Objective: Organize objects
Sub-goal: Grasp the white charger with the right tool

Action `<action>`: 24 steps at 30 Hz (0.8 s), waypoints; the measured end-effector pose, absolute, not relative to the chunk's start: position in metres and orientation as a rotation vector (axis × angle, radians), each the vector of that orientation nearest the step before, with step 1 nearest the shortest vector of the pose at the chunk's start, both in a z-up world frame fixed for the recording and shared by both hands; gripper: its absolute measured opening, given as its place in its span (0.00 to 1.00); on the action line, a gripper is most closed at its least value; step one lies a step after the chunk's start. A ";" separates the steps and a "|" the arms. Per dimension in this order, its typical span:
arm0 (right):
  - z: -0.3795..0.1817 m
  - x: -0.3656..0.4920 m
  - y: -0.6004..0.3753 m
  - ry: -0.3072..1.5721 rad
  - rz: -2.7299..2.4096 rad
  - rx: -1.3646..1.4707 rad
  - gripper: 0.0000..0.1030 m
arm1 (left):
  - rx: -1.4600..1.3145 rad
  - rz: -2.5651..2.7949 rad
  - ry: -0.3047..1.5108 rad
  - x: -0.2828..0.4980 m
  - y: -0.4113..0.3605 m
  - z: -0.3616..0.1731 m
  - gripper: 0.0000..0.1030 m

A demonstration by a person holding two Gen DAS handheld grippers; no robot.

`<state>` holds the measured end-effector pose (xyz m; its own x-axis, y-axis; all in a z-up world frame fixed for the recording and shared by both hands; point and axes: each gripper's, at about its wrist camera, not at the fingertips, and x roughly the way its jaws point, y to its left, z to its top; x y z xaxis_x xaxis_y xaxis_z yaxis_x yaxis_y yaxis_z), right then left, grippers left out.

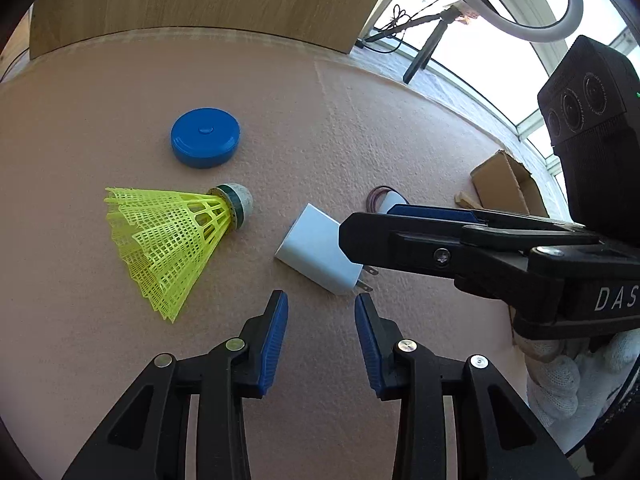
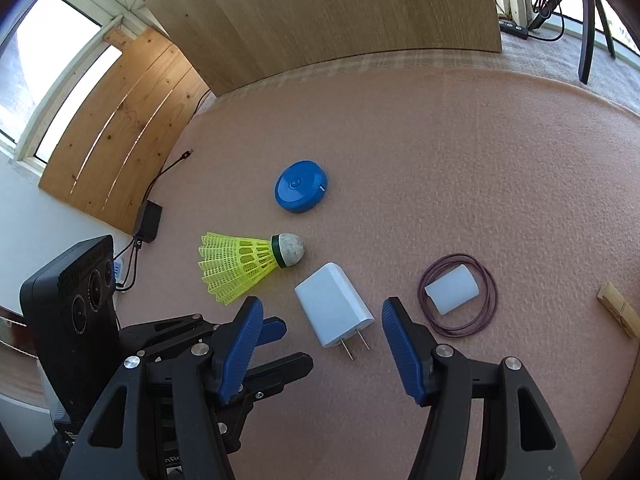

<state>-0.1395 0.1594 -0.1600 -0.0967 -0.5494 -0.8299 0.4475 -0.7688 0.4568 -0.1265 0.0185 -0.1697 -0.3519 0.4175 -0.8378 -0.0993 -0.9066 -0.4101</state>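
On the pink felt-covered table (image 2: 460,152) lie the things to be sorted: a white plug-in charger (image 2: 334,308) on its flat side with its two prongs pointing toward the right wrist camera, a yellow shuttlecock (image 2: 240,266) on its side just beside it with its cork head turned toward the charger, and a round blue tape measure (image 2: 301,186) a little farther back. To the right of the charger a small white cylinder (image 2: 452,289) lies inside a loop of thin purple cord (image 2: 458,294), and a wooden clothespin (image 2: 618,310) sits near the table's right edge. The right gripper (image 2: 322,326) hangs just over the charger's pronged end with its jaws standing wide on either side of it, blue pads clear of the casing and holding nothing. The left gripper (image 1: 321,304) is close at the charger's pronged end as well, seen from its own camera; its jaws stand at a narrower gap, empty, with the prongs just beyond the right pad's tip, and whether that tip brushes a prong I cannot tell. In the left wrist view the right gripper (image 1: 404,222) reaches in from the right across the charger (image 1: 316,250), held by a hand in a white knit glove (image 1: 560,376). A cardboard box (image 1: 506,184) sits at the far right of the table, and a wooden board (image 2: 320,12) stands upright along its back edge.
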 end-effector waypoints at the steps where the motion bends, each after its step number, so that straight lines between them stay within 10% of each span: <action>1: -0.163 -0.141 0.156 -0.107 -1.924 1.523 0.57 | -1.563 2.311 -0.423 -0.127 0.019 -0.170 0.37; 24: -0.193 -0.147 0.138 -0.108 -1.795 1.599 0.31 | -1.569 2.343 -0.447 -0.135 0.012 -0.177 0.42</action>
<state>-0.1470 0.1376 -0.1931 0.0273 -0.5522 -0.8333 0.4479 -0.7384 0.5040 -0.1348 0.0121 -0.1769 -0.3678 0.4007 -0.8392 -0.0632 -0.9111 -0.4073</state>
